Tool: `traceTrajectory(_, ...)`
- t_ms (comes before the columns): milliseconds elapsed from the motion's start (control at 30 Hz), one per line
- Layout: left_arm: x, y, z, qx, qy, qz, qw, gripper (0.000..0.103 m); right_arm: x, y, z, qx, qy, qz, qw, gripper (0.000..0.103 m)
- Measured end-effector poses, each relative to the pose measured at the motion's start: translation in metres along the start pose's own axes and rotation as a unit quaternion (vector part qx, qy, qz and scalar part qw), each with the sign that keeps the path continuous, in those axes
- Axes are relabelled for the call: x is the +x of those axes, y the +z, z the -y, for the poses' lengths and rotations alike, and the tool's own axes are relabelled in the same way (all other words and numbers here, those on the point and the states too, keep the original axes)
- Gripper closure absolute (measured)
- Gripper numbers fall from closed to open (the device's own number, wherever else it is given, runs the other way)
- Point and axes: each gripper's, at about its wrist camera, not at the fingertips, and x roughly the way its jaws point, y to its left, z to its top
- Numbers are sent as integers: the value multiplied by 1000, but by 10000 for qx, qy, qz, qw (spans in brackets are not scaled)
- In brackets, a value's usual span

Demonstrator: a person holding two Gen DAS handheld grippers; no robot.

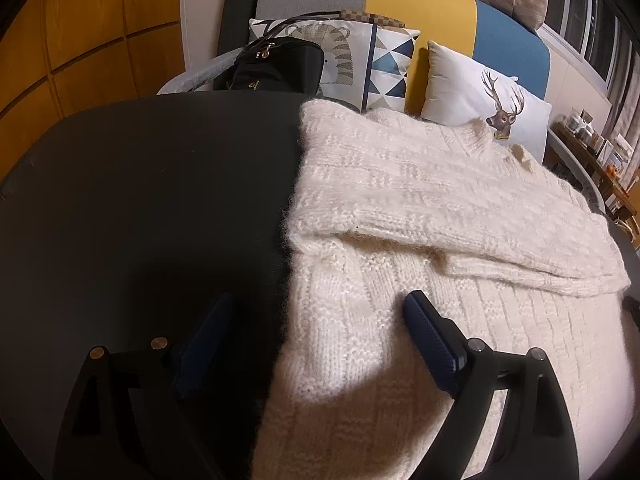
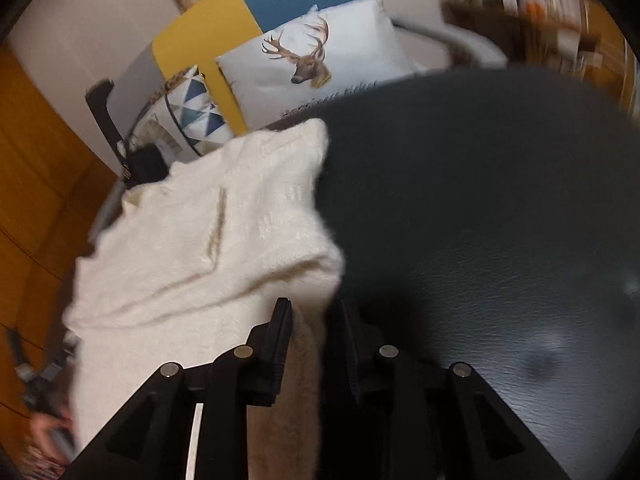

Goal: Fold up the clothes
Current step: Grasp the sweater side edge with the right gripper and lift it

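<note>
Jaws wide and released on left gripper (image 1: 316, 344), astride sweater (image 1: 420, 216) edge; narrow on right gripper (image 2: 312, 344), grip uncertain. Beneath, dark bench (image 1: 152, 200). Cream, chunky-knit, sleeve folded across. Beyond, deer cushion (image 1: 484, 96), black handbag (image 1: 276, 68).

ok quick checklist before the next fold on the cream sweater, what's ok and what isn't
1. Left gripper open, holding nothing: ok.
2. Right gripper has sweater fabric between its fingers; firm pinch: cannot tell.
3. Folded part lies flat on the sweater: ok, one ridge.
4. Black table bare beside the sweater: ok.
5. Sweater clear of the deer pillow: not ok, they look touching.
</note>
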Motion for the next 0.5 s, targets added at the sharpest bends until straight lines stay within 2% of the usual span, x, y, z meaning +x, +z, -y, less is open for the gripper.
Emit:
traceTrajectory(67,0,0,0,12,11,3,10000,12,4,3,-7,-249,-257,-62,9993,88)
traceTrajectory(133,0,0,0,-3,-14,8,10000,12,4,1,-20,-650,-591,-58,9961,93)
traceTrajectory(200,0,0,-2,-23,-47,14,10000,11,3,-3,-32,-1156,-1011,38,9881,96)
traceTrajectory(233,0,0,-2,-21,-47,16,10000,11,0,-5,-35,-1338,-1362,161,9815,103)
traceTrajectory(267,0,-1,-1,-11,-39,19,10000,11,-1,-6,-33,-1447,-1778,271,9730,103)
traceTrajectory(300,1,-1,-1,-1,-32,22,10000,11,-2,-6,-24,-1328,-1849,307,9733,103)
traceTrajectory(400,1,-1,-1,1,-51,20,10000,10,-18,-9,1,-578,-1164,403,9907,101)
traceTrajectory(467,1,-1,0,10,-41,20,10000,9,-35,-12,11,-124,-674,518,9963,88)
traceTrajectory(500,1,-1,1,22,-28,19,10000,9,-42,-14,13,35,-468,552,9974,78)
